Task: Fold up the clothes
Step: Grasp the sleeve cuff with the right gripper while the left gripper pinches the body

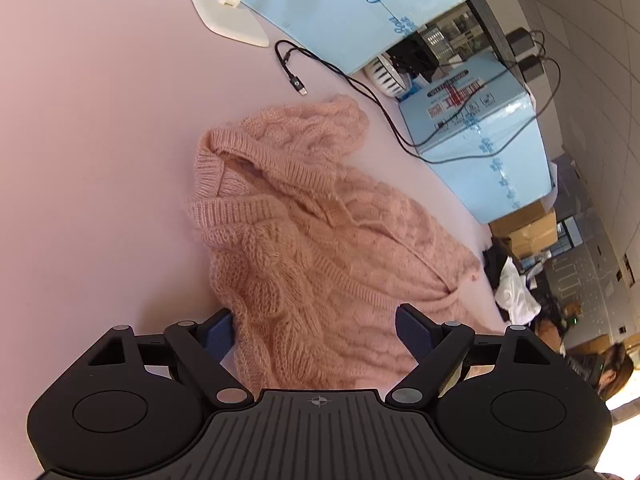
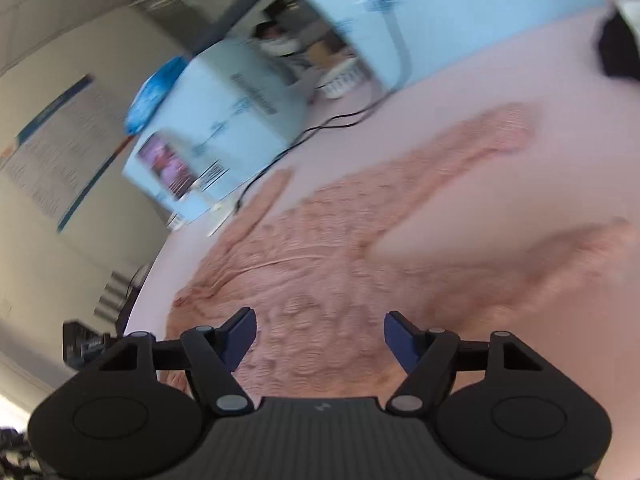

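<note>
A pink cable-knit sweater lies crumpled on the pale pink table, its ribbed cuff and collar bunched at its left side. My left gripper hovers open over the sweater's near end, knit showing between the blue pads without being pinched. In the blurred right wrist view the same sweater spreads across the table, one sleeve reaching up to the right. My right gripper is open above the knit, nothing caught between its pads.
A white lamp base and a black charging cable lie beyond the sweater. Light blue boxes line the table's far edge, also seen as blue boxes. Cardboard boxes and a seated person are off to the right.
</note>
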{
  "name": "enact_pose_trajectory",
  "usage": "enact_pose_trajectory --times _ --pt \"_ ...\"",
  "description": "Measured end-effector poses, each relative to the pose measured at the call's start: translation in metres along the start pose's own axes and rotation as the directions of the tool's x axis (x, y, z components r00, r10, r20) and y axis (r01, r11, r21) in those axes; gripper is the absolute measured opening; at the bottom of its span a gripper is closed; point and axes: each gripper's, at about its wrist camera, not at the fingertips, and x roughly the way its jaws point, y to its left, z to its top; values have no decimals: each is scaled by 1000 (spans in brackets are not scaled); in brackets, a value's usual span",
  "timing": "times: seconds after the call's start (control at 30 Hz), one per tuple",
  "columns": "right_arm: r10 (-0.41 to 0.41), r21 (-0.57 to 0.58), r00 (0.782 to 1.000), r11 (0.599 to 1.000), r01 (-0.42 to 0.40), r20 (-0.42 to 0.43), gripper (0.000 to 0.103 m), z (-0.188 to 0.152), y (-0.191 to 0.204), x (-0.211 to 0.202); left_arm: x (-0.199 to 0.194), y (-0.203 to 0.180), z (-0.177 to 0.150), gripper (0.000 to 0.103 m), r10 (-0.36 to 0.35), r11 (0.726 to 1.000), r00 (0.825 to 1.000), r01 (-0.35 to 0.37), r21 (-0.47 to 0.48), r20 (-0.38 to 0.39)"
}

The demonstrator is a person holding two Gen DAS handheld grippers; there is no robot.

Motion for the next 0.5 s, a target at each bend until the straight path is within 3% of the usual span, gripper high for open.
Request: enact_pose_trajectory --times 0.07,0.13,0.2,0.23,0.27,0.3,0.33,0.37,0.47,0.5 --pt "-94 129 995 988 89 33 73 -1 -27 -4 6 -1 6 84 4 1000 1000 -4 -5 20" --pt "-181 204 980 966 161 82 64 -4 -45 -2 10 -4 8 76 29 1000 999 -29 4 46" --pt "-191 209 968 965 156 160 63 -9 -47 6 13 -7 9 36 113 993 990 -115 14 89" --pt "-201 203 960 966 161 195 61 -10 -47 11 14 -8 9 30 149 988 983 -152 15 107" --pt "-220 183 951 966 182 215 47 -9 -45 15 15 -6 11 22 158 987 981 -160 7 115" --pt "-256 138 939 964 229 232 15 -7 -42 29 16 -3 13 17 161 987 979 -162 -6 128" --pt "-281 99 926 959 264 251 8 -4 -39 41 18 0 17 15 160 987 977 -159 -16 138" --pt "-271 86 923 963 257 275 8 -3 -39 48 19 1 21 14 159 987 976 -157 -21 146" --pt "-215 55 908 976 209 360 8 9 -38 47 24 0 32 12 165 986 971 -163 -22 172" --pt "-162 31 903 986 163 398 8 16 -35 44 26 -3 38 12 174 984 967 -175 -10 188"
